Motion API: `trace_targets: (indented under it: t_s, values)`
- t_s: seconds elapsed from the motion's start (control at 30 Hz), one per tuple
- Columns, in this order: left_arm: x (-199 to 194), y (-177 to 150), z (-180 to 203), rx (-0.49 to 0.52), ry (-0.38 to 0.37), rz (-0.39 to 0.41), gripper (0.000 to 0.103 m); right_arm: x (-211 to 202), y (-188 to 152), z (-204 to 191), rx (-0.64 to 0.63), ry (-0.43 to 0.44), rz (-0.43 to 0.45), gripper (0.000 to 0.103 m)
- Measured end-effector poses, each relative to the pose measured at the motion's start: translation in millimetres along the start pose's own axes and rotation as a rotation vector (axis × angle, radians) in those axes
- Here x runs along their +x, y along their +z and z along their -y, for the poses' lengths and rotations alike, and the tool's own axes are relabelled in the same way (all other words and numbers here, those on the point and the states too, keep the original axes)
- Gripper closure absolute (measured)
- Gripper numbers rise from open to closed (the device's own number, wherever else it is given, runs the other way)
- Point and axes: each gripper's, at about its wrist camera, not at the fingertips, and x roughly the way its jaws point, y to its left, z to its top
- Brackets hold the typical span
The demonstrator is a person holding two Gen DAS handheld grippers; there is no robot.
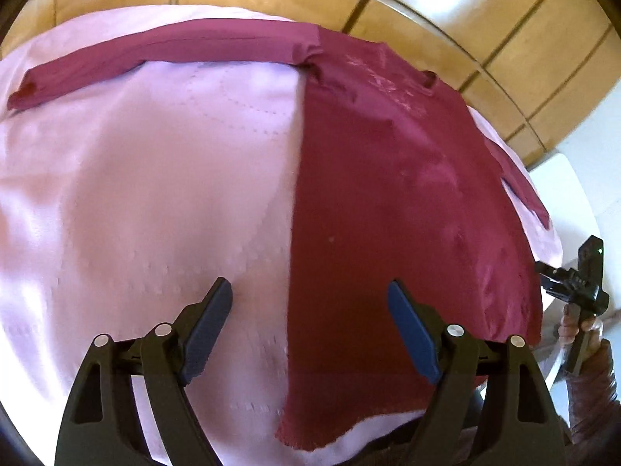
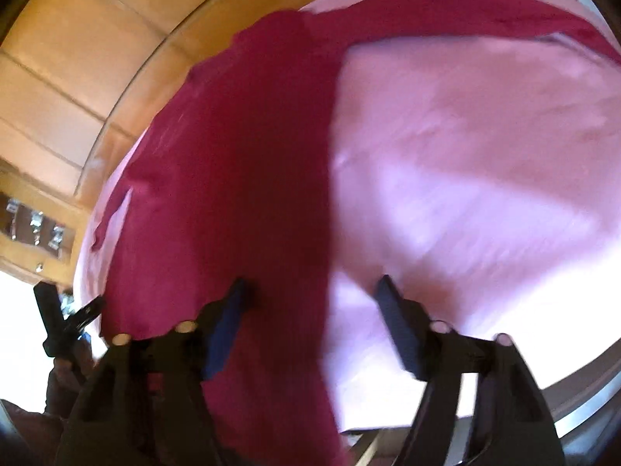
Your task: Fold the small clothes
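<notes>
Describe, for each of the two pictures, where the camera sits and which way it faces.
Left wrist view: sits on the left gripper, looking down on the red shirt on a pink cloth; its open fingers and, at the right edge, a hand show.
Right wrist view: sits on the right gripper, tilted down at the shirt; its open fingers show, blurred.
Shared: shirt, cloth, wooden floor.

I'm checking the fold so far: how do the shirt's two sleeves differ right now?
The long sleeve on the folded side lies stretched straight out across the pink cloth, fully in view. The other sleeve lies close beside the body of the maroon shirt at the far edge, and only a short strip of it shows. Both are maroon, flat, and held by neither hand-held gripper.
</notes>
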Motion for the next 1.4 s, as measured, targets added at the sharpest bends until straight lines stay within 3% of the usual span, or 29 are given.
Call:
trace_targets:
  t_s: [0.1, 0.17, 0.2, 0.27, 0.43, 0.5, 0.6, 0.7, 0.77, 0.83, 0.87, 0.9, 0.93, 1.07, 1.27, 1.4]
  values:
    - [0.6, -4.0, -0.6, 0.034, 0.009, 0.0, 0.051, 8.8, -12.7, -19.7, -0.055, -0.033, -0.032, 0.063]
    - [4.0, -2.5, -1.0, 0.039, -0.011, -0.003, 0.083, 13.4, -15.3, -28.6, -0.079, -0.051, -0.044, 0.081]
    - [5.2, -1.7, -2.0, 0.036, -0.03, -0.003, 0.09, 14.4, -17.4, -34.0, -0.095, -0.062, -0.05, 0.091]
    - [5.6, -0.4, -4.3, 0.023, -0.051, -0.001, 0.096, 16.0, -15.9, -48.5, -0.142, -0.117, -0.048, 0.092]
    - [-19.9, -5.4, -10.4, 0.006, -0.149, 0.022, 0.097, -22.1, -21.4, -55.8, -0.207, -0.101, 0.001, 0.093]
    - [-26.6, -11.1, -12.9, 0.009, -0.164, 0.011, 0.097, -25.1, -28.3, -51.0, -0.225, -0.128, -0.028, 0.093]
    - [-20.7, -32.2, -13.0, 0.017, -0.157, -0.062, 0.097, -15.0, -42.9, -34.0, -0.209, -0.16, -0.097, 0.093]
    - [-15.0, -33.9, -12.0, 0.006, -0.155, -0.081, 0.096, -3.4, -49.5, -29.2, -0.197, -0.155, -0.13, 0.091]
    - [-19.2, -25.6, -13.0, 0.005, -0.125, -0.061, 0.096, -3.6, -46.1, -27.8, -0.19, -0.139, -0.13, 0.081]
    - [-26.1, -14.5, -12.4, 0.014, -0.102, -0.024, 0.092, -15.1, -39.4, -21.7, -0.176, -0.146, -0.091, 0.065]
    - [-30.1, -8.7, -12.7, 0.016, -0.085, 0.004, 0.076, -21.3, -31.3, -15.2, -0.145, -0.158, -0.051, 0.051]
    - [-33.0, -3.1, -14.2, 0.015, -0.069, 0.029, 0.069, -24.6, -26.4, -8.2, -0.119, -0.168, -0.02, 0.046]
    - [-34.7, 2.0, -13.1, 0.015, -0.055, 0.054, 0.061, -28.5, -19.6, -0.8, -0.086, -0.177, 0.009, 0.045]
    - [-27.5, 27.9, 6.0, 0.082, -0.011, 0.104, 0.059, -45.9, 14.3, 49.3, 0.106, -0.239, 0.127, 0.044]
    - [13.2, 42.8, 42.3, 0.182, 0.003, 0.046, 0.059, -82.1, 69.6, 154.3, 0.493, -0.271, 0.362, 0.043]
    - [31.5, 41.1, 63.5, 0.221, 0.001, 0.002, 0.059, -93.8, 97.4, 206.4, 0.657, -0.261, 0.466, 0.045]
